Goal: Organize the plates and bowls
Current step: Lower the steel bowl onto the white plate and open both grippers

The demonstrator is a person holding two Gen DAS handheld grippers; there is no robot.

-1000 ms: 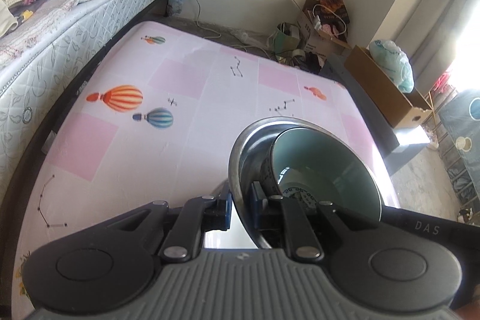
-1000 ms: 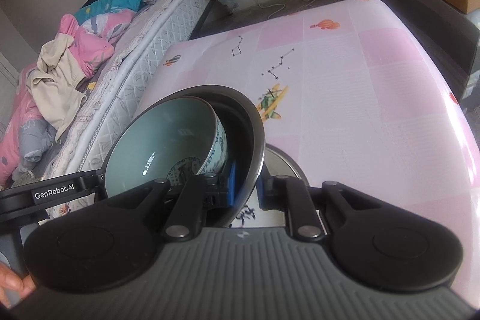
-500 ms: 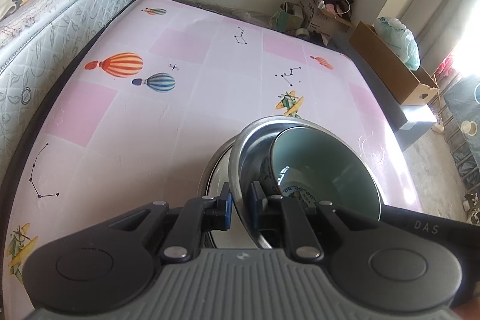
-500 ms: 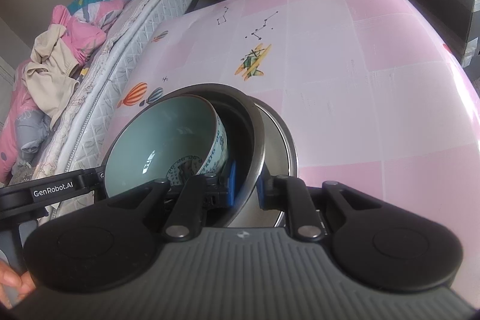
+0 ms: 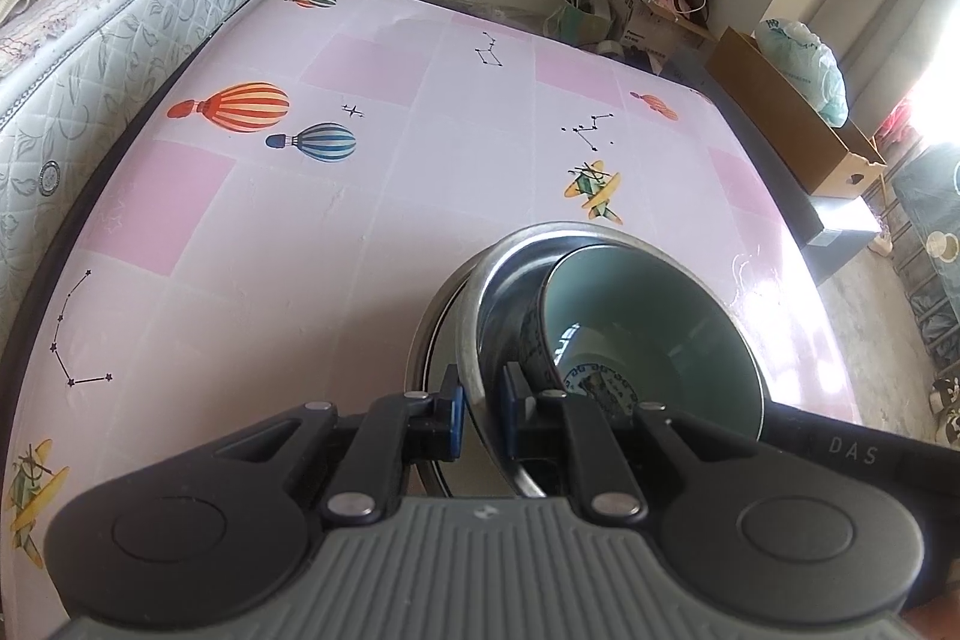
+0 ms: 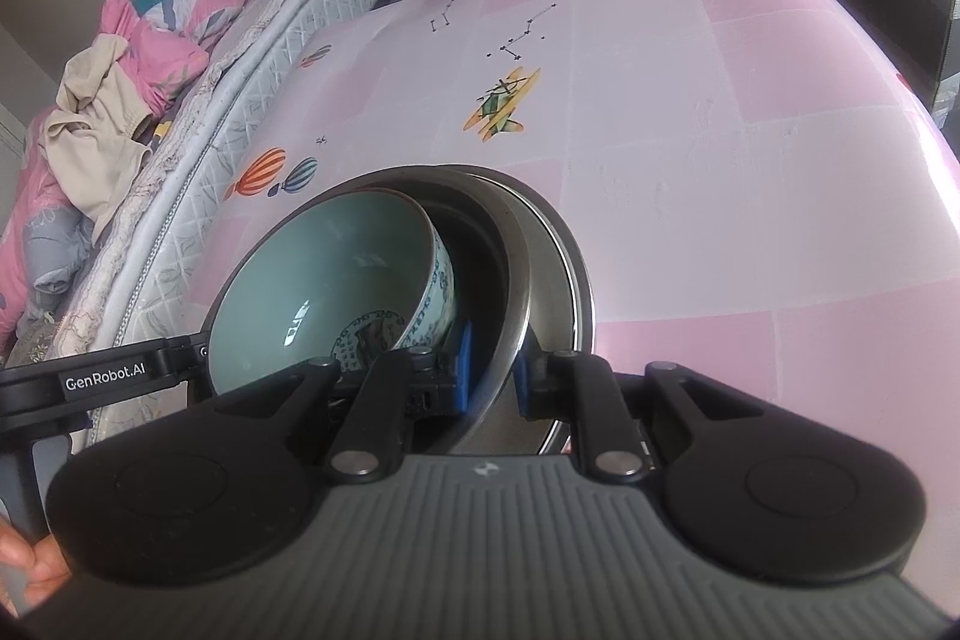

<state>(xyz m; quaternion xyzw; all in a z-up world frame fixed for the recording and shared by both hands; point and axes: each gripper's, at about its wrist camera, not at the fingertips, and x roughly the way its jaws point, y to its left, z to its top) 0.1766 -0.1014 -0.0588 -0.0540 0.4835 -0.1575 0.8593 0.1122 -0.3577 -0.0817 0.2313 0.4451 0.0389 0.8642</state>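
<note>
A steel bowl (image 5: 510,298) holds a tilted pale green ceramic bowl (image 5: 654,316) with a blue pattern. My left gripper (image 5: 480,412) is shut on the steel bowl's near rim. My right gripper (image 6: 492,370) is shut on the opposite rim of the same steel bowl (image 6: 510,292), with the green bowl (image 6: 324,274) inside it. A steel plate (image 5: 429,340) lies right under the bowl on the pink table; it also shows in the right wrist view (image 6: 564,274). I cannot tell whether the bowl touches the plate.
The pink patterned table (image 5: 360,172) stretches ahead. A mattress (image 5: 120,16) with bedding runs along its left side. A cardboard box (image 5: 792,130) and clutter stand past the far right edge. The table's right edge (image 6: 888,58) drops to the floor.
Both grippers have lowered the steel bowl with the green bowl toward the table. The steel plate has come into view under it and now sits close beneath.
</note>
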